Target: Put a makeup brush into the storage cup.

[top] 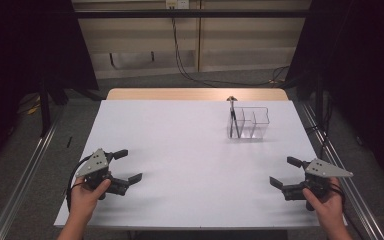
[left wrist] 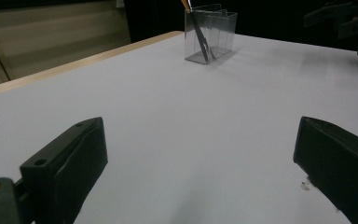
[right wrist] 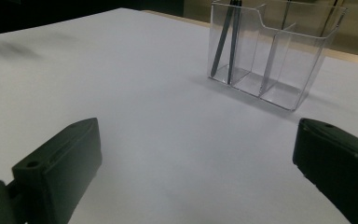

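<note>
No text, label, brand or number can be read — not on anything here.

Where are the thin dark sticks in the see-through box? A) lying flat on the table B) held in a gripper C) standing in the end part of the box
C: the thin dark sticks lean upright in an end compartment of the clear box; both grippers are open and apart from it.

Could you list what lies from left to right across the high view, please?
left gripper → dark utensil standing in the left end compartment → clear organizer → right gripper
</note>
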